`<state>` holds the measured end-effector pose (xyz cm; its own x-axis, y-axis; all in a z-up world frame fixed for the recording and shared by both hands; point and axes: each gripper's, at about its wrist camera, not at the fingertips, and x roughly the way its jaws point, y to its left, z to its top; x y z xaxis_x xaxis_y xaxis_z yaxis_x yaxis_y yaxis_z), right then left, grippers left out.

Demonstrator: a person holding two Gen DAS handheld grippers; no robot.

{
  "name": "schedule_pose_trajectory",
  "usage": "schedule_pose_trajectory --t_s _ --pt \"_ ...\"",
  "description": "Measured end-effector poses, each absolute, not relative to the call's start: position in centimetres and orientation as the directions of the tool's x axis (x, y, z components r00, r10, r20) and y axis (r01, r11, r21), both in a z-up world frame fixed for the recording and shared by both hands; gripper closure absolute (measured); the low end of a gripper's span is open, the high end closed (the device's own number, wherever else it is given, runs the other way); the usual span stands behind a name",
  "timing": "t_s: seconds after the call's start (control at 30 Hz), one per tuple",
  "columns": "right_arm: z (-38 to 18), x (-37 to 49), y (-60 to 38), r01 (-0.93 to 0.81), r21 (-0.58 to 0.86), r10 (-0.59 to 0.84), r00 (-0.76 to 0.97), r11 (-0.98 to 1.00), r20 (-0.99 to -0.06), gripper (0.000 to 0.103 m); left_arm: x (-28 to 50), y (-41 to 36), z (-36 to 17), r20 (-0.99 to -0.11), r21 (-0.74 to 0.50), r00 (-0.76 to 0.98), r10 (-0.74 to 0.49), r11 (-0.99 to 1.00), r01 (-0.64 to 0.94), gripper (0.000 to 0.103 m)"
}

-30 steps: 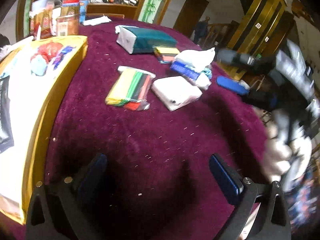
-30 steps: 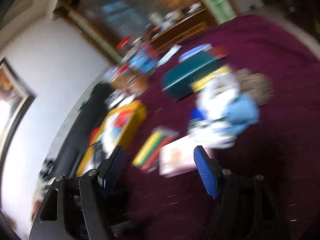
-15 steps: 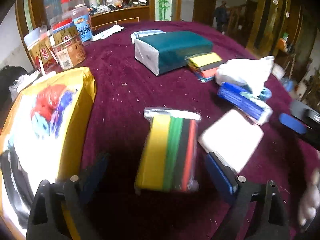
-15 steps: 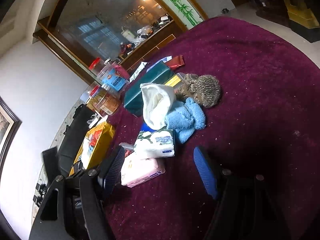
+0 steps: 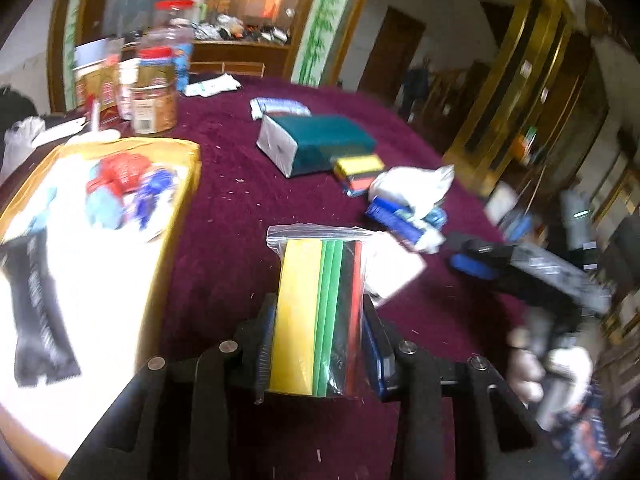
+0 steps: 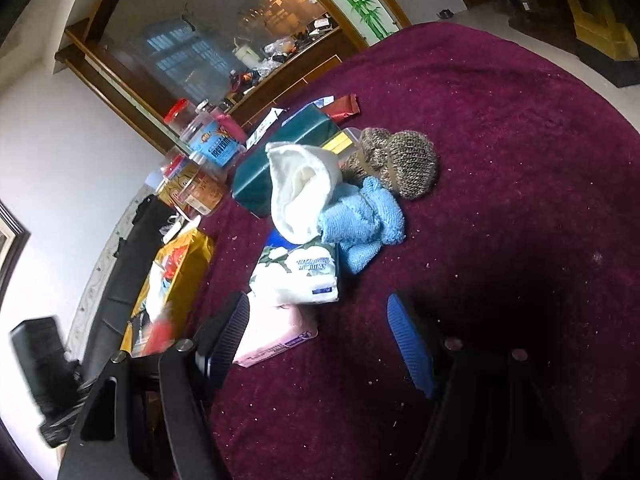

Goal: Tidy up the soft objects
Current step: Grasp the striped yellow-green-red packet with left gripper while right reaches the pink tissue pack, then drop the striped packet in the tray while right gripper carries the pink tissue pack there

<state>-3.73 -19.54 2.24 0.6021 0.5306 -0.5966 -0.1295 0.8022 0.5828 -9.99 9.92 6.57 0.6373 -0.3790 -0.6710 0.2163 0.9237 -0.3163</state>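
My left gripper (image 5: 320, 348) is shut on a clear bag of yellow, green, black and red cloths (image 5: 316, 312) and holds it over the maroon table. My right gripper (image 6: 320, 340) is open and empty; it also shows at the right of the left wrist view (image 5: 472, 264). Just beyond its fingers lie a pink tissue pack (image 6: 276, 336), a white tissue pack (image 6: 300, 276), a blue knit cloth (image 6: 360, 224), a white cloth (image 6: 300, 188) and a brown knit hat (image 6: 400, 164).
A large yellow-edged bag (image 5: 80, 240) lies at the left. A teal tissue box (image 5: 316, 144), a second sponge pack (image 5: 358, 170) and several jars (image 5: 156, 92) stand farther back. The maroon table (image 6: 520, 160) curves away at the right.
My left gripper moved forward and closed on the bag of coloured cloths, which had lain on the table. My right gripper swung toward the tissue packs and steadied.
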Motion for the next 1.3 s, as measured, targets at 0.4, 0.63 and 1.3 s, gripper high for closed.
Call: schedule_pose_trajectory --t_s 0.4,0.63,1.3 --pt "2.3 -2.7 -12.9 -0.16 0.485 0.501 0.449 0.86 -0.74 0.033 -15.9 19.0 6.4 -0.615 -0.448 0.71 -0.343 0.893 0.044 0.063" --pt "2.2 1.0 -6.4 -0.222 0.365 0.425 0.395 0.904 -0.814 0.033 -17.2 20.6 6.1 -0.604 -0.466 0.721 -0.339 0.885 0.026 0.063" --pt "1.9 -1.3 1.2 -0.262 0.054 0.175 0.466 0.964 -0.867 0.048 -8.0 22.5 3.1 -0.762 -0.292 0.632 -0.141 0.946 -0.14 0.052"
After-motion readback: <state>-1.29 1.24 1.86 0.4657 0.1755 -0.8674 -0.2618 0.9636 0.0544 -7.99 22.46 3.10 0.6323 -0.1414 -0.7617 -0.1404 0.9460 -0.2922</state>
